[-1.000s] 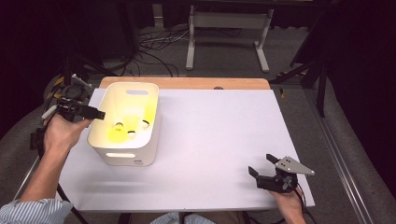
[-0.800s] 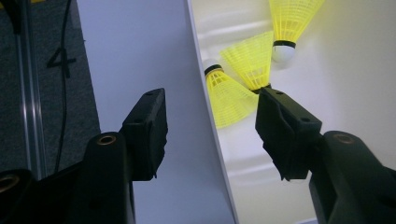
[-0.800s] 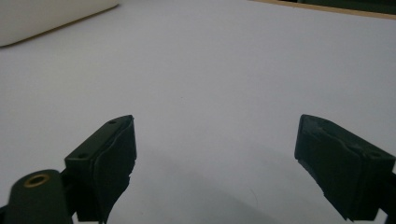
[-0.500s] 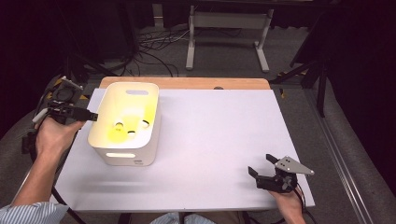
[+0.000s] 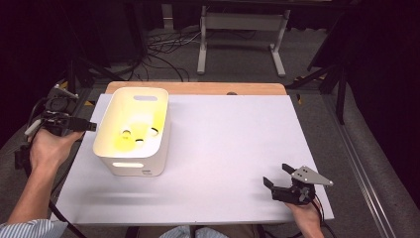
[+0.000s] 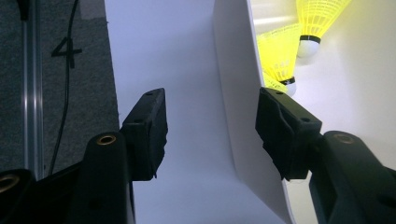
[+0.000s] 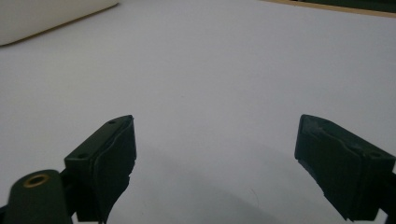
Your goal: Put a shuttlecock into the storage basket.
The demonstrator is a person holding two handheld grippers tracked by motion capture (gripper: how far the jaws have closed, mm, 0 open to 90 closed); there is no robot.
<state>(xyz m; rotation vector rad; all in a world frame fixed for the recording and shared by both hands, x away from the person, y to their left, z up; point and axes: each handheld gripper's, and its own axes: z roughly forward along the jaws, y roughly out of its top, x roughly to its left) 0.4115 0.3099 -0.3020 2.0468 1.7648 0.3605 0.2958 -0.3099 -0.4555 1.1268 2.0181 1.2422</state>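
Shuttlecocks [image 5: 138, 136] lie in the white bin [image 5: 130, 166], which I take as my landmark throughout. From the high view, the bin sits on the left part of the white worktop [image 5: 223, 144], a rounded-corner plastic tub with a slot handle at each end, its inside glowing yellow from the feathered skirts. I hold the left gripper [image 5: 79, 125] just beside the bin's left wall, off the worktop's edge, fingers pointing toward that wall; I judge this is a stance for taking the rim. The right gripper [image 5: 277, 179] rests well apart from the bin, near the worktop's front right corner, likely parked out of the way. In the left gripper view, the left gripper [image 6: 210, 130] has its fingers spread wide, one finger outside the bin and the other over its inner side, so the thin, smooth, curved wall [image 6: 233, 93] stands in the gap without touching either pad that I can see. Inside the bin, two yellow shuttlecocks [image 6: 280, 56] with white cork tips and black bands lie against the matte floor. In the right gripper view, the right gripper [image 7: 215, 158] is also wide open and holds nothing, its ribbed black fingers hovering low over bare worktop, with the bin's base [image 7: 46, 16] far off at the upper left.
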